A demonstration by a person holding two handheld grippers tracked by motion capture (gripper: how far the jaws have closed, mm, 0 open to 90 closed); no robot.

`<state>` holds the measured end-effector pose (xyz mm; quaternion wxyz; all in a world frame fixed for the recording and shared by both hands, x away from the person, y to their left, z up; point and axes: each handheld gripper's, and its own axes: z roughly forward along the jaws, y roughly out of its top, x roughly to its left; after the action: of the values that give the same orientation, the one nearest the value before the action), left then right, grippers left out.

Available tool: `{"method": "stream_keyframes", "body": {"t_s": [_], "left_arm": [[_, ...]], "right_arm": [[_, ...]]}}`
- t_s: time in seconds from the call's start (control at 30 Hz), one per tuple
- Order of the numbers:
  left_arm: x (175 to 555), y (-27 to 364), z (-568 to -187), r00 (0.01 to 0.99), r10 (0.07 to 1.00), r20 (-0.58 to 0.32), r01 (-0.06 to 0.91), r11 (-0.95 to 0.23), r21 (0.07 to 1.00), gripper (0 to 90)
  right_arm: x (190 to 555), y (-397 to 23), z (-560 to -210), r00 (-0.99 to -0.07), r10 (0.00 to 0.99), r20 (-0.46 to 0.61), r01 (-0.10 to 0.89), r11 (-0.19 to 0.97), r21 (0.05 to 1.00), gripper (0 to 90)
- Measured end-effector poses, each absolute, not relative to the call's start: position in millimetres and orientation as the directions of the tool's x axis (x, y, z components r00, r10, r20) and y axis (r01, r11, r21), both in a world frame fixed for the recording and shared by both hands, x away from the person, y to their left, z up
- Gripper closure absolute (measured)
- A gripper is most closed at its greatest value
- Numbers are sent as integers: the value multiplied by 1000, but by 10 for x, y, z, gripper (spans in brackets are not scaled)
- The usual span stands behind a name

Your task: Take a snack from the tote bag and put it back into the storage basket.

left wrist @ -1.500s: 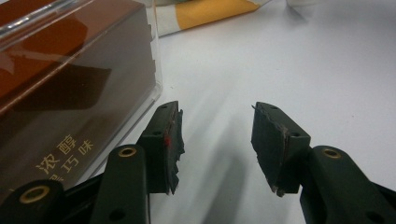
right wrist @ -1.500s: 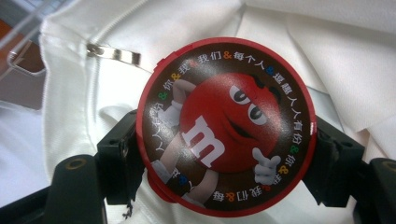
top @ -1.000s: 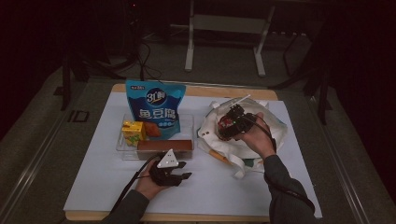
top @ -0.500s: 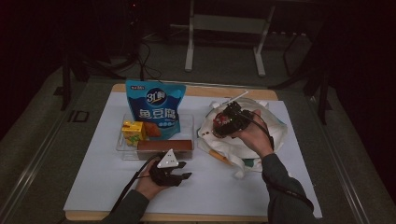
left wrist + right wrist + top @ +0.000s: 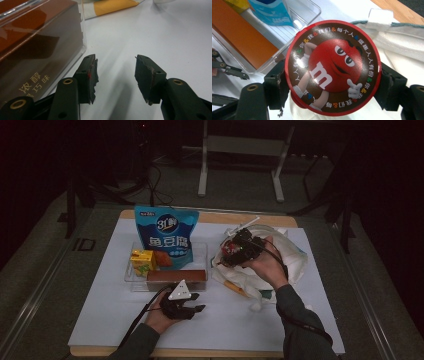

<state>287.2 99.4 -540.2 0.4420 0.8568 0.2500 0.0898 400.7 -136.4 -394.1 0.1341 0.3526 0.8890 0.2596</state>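
My right gripper [image 5: 234, 252] is shut on a round red-rimmed M&M's tin [image 5: 333, 67], with a jaw pressed against each side of it. It holds the tin [image 5: 228, 251] in the air over the left edge of a white cloth bag [image 5: 294, 262], to the right of the clear tray [image 5: 202, 251]. My left gripper [image 5: 200, 302] rests on the white table cover in front of the tray. Its jaws [image 5: 116, 75] stand open with nothing between them, just right of the brown chocolate box [image 5: 37, 50].
The tray holds a blue standing pouch [image 5: 165, 237], a yellow carton [image 5: 141, 260], an orange packet [image 5: 162, 258] and the brown box [image 5: 176, 277]. The cloth bag [image 5: 402, 42] lies crumpled at the right. The wooden table edge [image 5: 220, 218] runs along the back.
My right gripper has lifted slightly and drifted left toward the tray with the tin still in it. The left gripper has stayed where it was.
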Motion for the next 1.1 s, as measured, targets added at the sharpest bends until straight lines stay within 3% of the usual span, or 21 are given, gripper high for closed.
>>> {"method": "stream_keyframes", "body": {"t_s": [1.1], "left_arm": [[2873,994,-5402,860,507,-67,348,-485,802,515]], "right_arm": [[3968,-982,-3806,-751,658,-56,516,637,572,257]]}}
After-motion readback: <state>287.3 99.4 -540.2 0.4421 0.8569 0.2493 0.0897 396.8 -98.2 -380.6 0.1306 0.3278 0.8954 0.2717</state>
